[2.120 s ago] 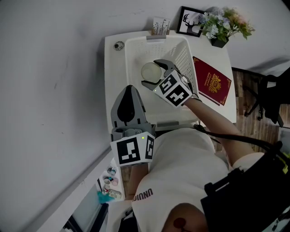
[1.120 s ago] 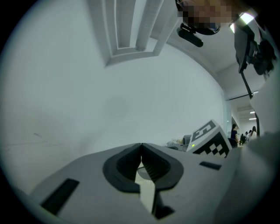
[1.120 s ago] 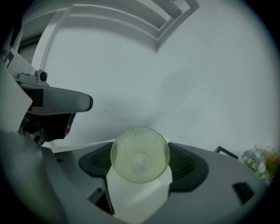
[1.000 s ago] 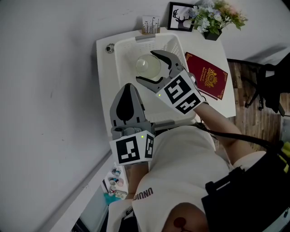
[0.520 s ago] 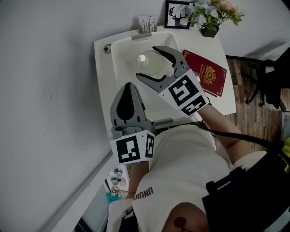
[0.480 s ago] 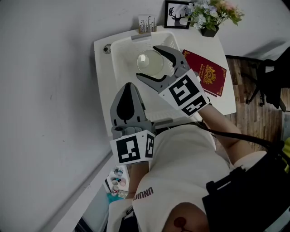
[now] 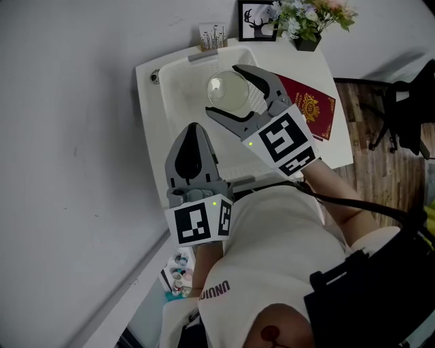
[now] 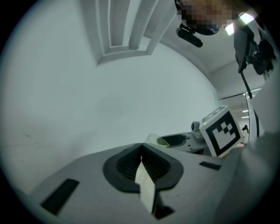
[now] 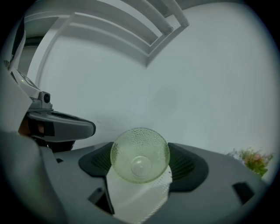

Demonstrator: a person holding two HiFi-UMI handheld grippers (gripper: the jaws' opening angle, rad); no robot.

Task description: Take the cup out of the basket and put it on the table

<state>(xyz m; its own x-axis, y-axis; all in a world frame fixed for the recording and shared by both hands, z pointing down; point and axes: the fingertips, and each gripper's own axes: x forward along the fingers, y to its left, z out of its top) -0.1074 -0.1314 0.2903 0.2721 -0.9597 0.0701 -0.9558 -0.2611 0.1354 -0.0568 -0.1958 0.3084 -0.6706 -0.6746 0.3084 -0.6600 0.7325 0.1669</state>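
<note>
A clear, green-tinted dimpled glass cup (image 7: 228, 90) hangs above the white plastic basket (image 7: 175, 85), which stands on the white table (image 7: 338, 143). My right gripper (image 7: 223, 93) is shut on the cup, one jaw on each side of it. In the right gripper view the cup (image 9: 140, 154) sits between the dark pads (image 9: 186, 164), its round end facing the camera. My left gripper (image 7: 194, 132) is shut on nothing and hovers over the table's near left edge, apart from the basket. From the left gripper view the cup (image 8: 158, 141) shows beyond the closed left gripper (image 8: 141, 148).
A red book (image 7: 310, 109) lies right of the basket. At the table's far edge stand a framed deer picture (image 7: 256, 12), a flower pot (image 7: 309, 19) and a small card holder (image 7: 212, 35). A grey wall runs along the left. A dark chair (image 7: 408, 102) stands at the right.
My right gripper has risen with the cup from inside the basket to above it. The left gripper has kept its place.
</note>
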